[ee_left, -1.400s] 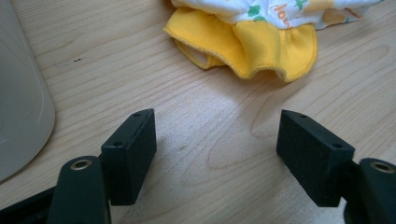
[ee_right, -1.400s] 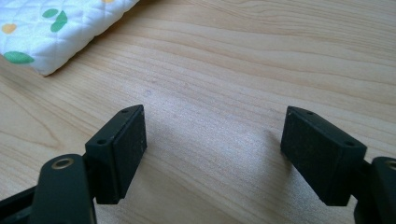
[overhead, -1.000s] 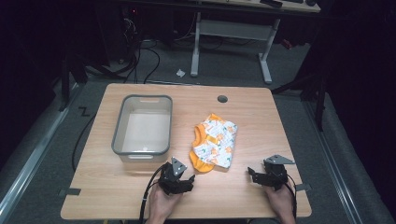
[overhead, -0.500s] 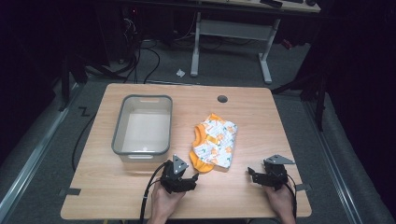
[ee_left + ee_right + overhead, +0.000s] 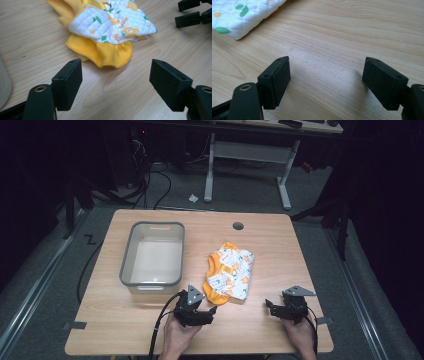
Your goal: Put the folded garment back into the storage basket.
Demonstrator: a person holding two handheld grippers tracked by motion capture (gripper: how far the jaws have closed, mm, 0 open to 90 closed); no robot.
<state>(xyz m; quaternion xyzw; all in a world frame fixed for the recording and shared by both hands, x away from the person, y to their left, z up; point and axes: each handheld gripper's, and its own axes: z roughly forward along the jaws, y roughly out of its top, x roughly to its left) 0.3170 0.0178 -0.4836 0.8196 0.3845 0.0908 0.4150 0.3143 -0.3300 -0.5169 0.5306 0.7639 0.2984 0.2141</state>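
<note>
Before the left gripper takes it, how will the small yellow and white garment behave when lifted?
The garment is probably floppy: its yellow ruffle lies in soft folds. It looks light, being thin quilted cloth. Grabbed by one edge, it may unfold and hang.

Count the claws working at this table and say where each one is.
2. The left claw is near the table's front edge, just before the yellow garment; the right claw is at the front right, over bare wood.

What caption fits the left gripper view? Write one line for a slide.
Open left gripper poised above the wooden table, facing the yellow ruffled hem of a quilted bear-print baby garment.
</note>
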